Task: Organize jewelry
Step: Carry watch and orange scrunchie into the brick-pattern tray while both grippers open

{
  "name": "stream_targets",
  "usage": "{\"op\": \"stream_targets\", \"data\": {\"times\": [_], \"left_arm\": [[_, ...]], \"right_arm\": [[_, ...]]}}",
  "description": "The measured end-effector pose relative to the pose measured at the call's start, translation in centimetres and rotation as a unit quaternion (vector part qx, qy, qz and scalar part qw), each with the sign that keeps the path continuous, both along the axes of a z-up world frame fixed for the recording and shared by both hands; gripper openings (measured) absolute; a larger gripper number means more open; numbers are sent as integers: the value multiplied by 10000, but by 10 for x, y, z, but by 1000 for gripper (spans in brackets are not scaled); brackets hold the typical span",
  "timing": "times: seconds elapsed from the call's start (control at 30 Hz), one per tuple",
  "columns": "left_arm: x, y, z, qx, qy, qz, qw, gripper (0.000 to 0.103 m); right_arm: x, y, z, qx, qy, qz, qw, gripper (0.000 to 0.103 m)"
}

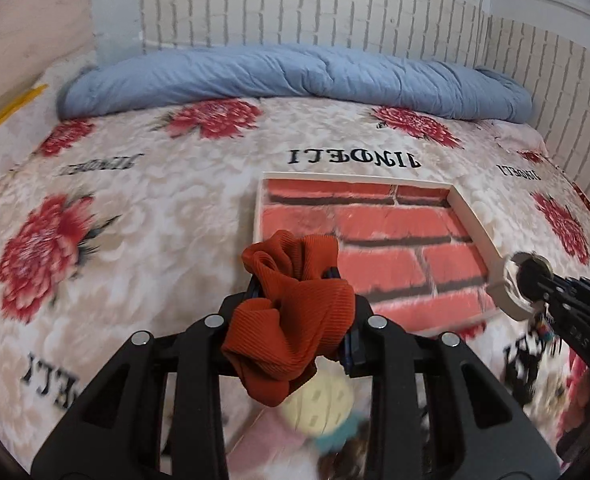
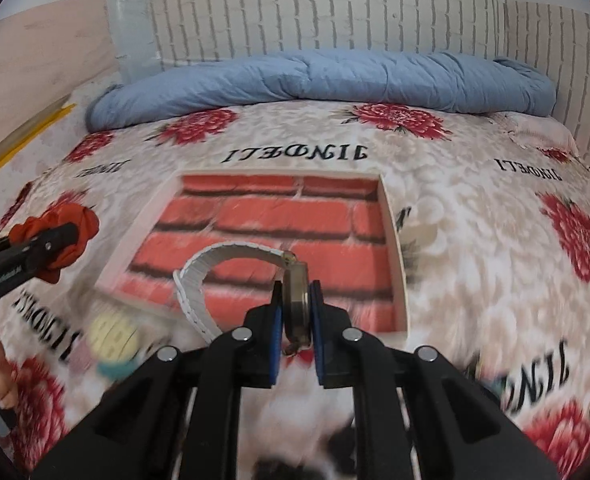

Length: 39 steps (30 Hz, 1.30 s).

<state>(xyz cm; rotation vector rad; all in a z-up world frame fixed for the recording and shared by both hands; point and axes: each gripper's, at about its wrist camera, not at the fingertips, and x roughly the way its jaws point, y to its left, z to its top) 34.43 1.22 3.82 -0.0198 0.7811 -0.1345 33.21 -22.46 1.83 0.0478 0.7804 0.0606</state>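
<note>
Left tool (image 1: 301,312) was clamped on a rust-orange scrunchie (image 1: 291,312); right tool (image 2: 297,312) gripped the case of a white-strap watch (image 2: 295,300). Both were held above the bed (image 2: 475,240), just short of the near edge of the brick-lined tray (image 2: 279,220).

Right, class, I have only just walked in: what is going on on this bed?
A person is sorting accessories with two tools. The left hand-held gripper is shut on a rust-orange ribbed fabric scrunchie. The right hand-held gripper is clamped on the round metal case of a white-strapped wristwatch. Both are held above the floral bedspread, near a shallow white tray with a red brick-pattern floor, which looks empty.
</note>
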Motion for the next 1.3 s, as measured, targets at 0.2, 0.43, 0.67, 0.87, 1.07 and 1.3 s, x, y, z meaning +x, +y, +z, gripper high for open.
{"op": "stream_targets", "data": {"times": [0.2,0.43,0.67,0.87,1.07,1.3], "left_arm": [[77,-26,-24,138,400,2,9991,30],[144,-49,-60,70,991,-73,9950,30],[174,-56,-90,-2,1403,-113,9901,30],[179,-61,-92,139,1382,-119,9902,32],[183,-64,-95,271,1392,-116,9898,37],[184,-72,-98,632,1373,-126,9884,53]], "right_arm": [[78,-11,-20,-202,306,-193,9991,13],[146,-26,-47,-417,670,-411,9960,13],[173,-38,-68,-404,863,-509,9941,13],[181,-42,-77,-428,900,-538,9936,13],[182,-41,-77,-467,922,-522,9933,13],[184,-40,-80,-478,1001,-518,9925,15]]}}
